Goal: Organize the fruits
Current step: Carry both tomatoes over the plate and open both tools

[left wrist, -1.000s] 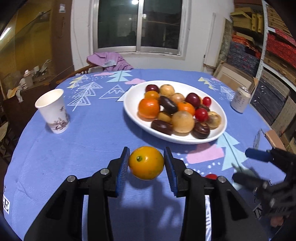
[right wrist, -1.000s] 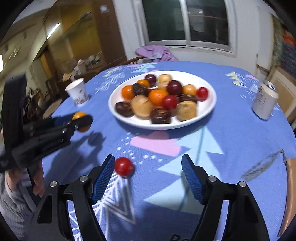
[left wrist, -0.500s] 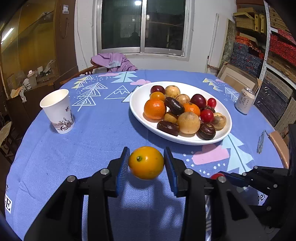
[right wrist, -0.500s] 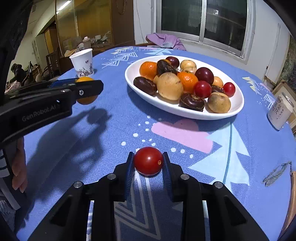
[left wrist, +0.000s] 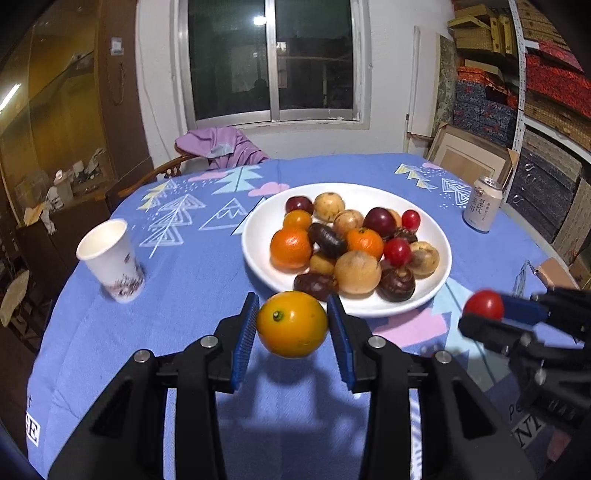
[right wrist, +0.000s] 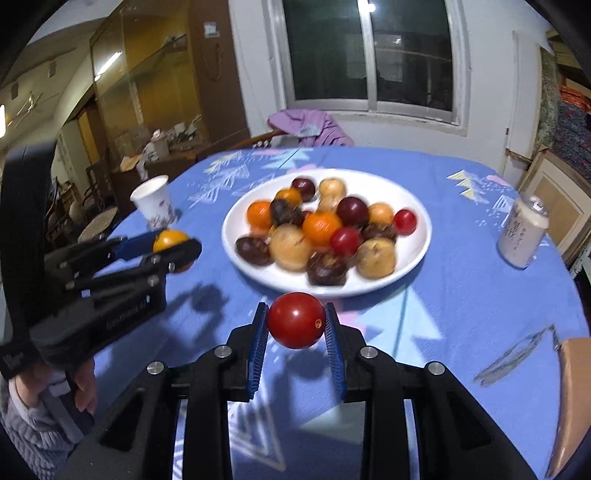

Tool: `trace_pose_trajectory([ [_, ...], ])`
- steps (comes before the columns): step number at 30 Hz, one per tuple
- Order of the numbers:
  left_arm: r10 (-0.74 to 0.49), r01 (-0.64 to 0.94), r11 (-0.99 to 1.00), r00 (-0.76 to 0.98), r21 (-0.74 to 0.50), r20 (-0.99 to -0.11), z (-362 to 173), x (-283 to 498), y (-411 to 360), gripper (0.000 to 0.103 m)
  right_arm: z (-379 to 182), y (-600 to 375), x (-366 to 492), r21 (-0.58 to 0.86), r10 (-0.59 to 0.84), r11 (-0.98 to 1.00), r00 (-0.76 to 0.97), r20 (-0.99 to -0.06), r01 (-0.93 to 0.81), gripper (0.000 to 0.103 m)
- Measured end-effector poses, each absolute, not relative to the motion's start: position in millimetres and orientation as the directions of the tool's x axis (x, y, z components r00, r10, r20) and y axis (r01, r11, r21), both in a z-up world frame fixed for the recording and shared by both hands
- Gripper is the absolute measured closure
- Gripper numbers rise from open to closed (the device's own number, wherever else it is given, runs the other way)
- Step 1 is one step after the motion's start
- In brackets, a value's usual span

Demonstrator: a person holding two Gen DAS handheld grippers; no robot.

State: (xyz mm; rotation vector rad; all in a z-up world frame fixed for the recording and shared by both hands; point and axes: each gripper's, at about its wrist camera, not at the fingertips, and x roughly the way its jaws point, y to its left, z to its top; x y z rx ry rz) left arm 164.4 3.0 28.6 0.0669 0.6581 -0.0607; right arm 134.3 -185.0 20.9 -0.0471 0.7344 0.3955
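Fruits both in transit: left gripper [left wrist: 291,324] clamped on orange [left wrist: 291,324], right gripper [right wrist: 296,320] clamped on cherry tomato [right wrist: 296,320], both raised off the blue tablecloth [left wrist: 177,273] near the white plate [left wrist: 439,273] (already crowded). Next, likely: carry over rim, release into gaps.

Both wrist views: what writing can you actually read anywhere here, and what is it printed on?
"NT": a fragment of large print on the tablecloth, near edge; the rest is cut off.
Can: dark Chinese characters, too small to read.
Left gripper: a white brand line on its body, blurred.
Wall notice: too small to read.
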Motion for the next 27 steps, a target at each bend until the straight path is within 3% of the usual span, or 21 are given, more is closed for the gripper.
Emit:
trace_pose_trajectory([
  [6, -0.031, 0.091, 0.993, 0.796, 0.069, -0.605, 35, 206, -23, 0.065, 42, -192, 190, 0.074, 0.266, 0.955, 0.717, -0.645, -0.287, 0.072],
  [15, -0.008, 0.063, 0.996, 0.772, 0.063, -0.636, 9, 263, -32, 0.062, 7, -184, 240, 0.008, 0.181, 0.970, 0.697, -0.694, -0.244, 0.068],
  [18, 0.024, 0.025, 0.997, 0.787, 0.069, -0.617, 6, 267, -28, 0.041, 4, -188, 242, -0.014, 0.149, 0.976, 0.713, -0.686, -0.217, 0.051],
  [20, 0.031, 0.001, 0.999, 0.791, 0.052, -0.611, 6, 266, -21, 0.022, 7, -193, 241, -0.001, 0.152, 0.979, 0.722, -0.675, -0.206, 0.036],
  [27, 0.013, 0.038, 0.996, 0.807, 0.075, -0.591, 18, 238, -18, 0.007, 27, -203, 209, 0.044, 0.189, 0.977, 0.754, -0.630, -0.208, 0.030],
])
